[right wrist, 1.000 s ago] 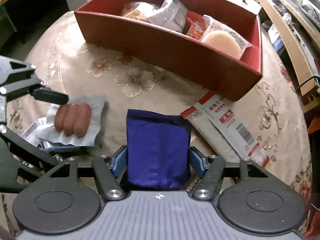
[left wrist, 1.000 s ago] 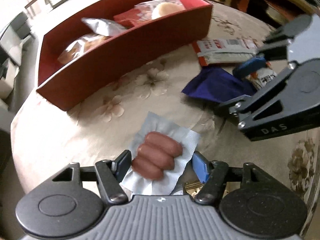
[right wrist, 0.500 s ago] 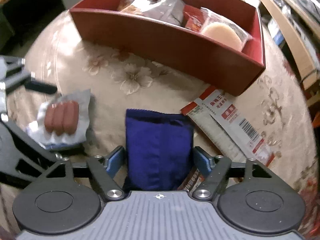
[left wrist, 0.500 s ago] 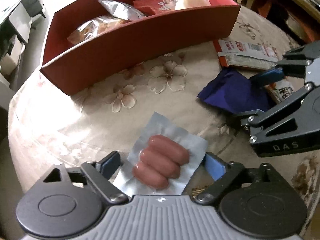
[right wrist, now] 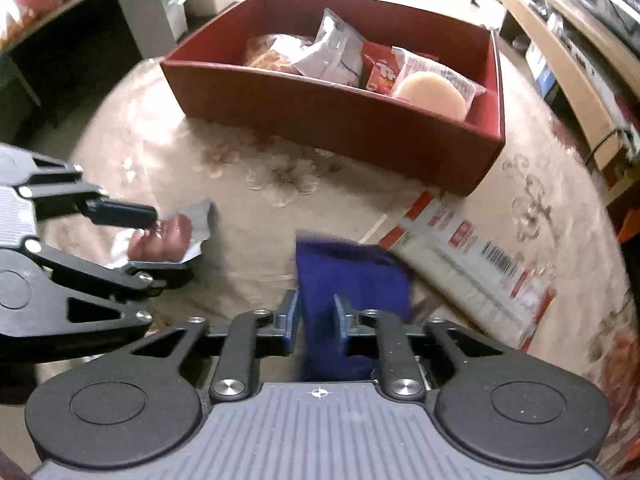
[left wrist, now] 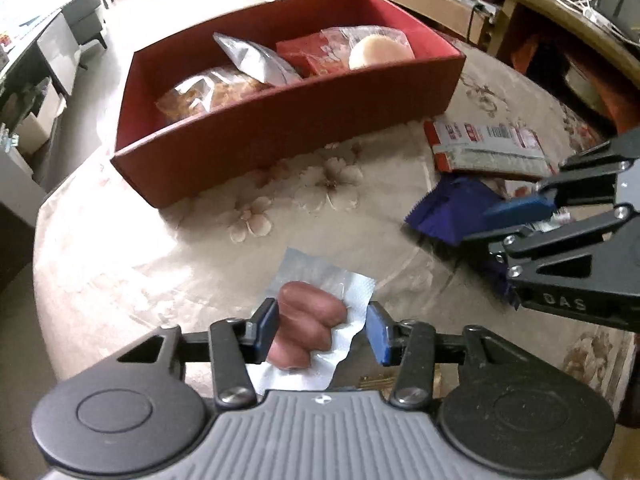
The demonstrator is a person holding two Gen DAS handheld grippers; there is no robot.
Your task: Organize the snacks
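Snacks being gripped near tabletop's front edge: left claw (left wrist: 321,330) closing on sausage pack (left wrist: 310,330), right claw (right wrist: 316,316) pinching blue packet (right wrist: 352,280). Risking slippage from off-centre, crumpled-film holds.

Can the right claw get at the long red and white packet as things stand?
Probably not yet: the right claw is shut on the blue packet. The red and white packet lies uncovered beside it.

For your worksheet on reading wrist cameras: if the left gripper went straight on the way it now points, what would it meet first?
The left gripper is closing on the sausage pack between its jaws; pushed on, that pack would probably meet the floral tablecloth first, well short of the red box.
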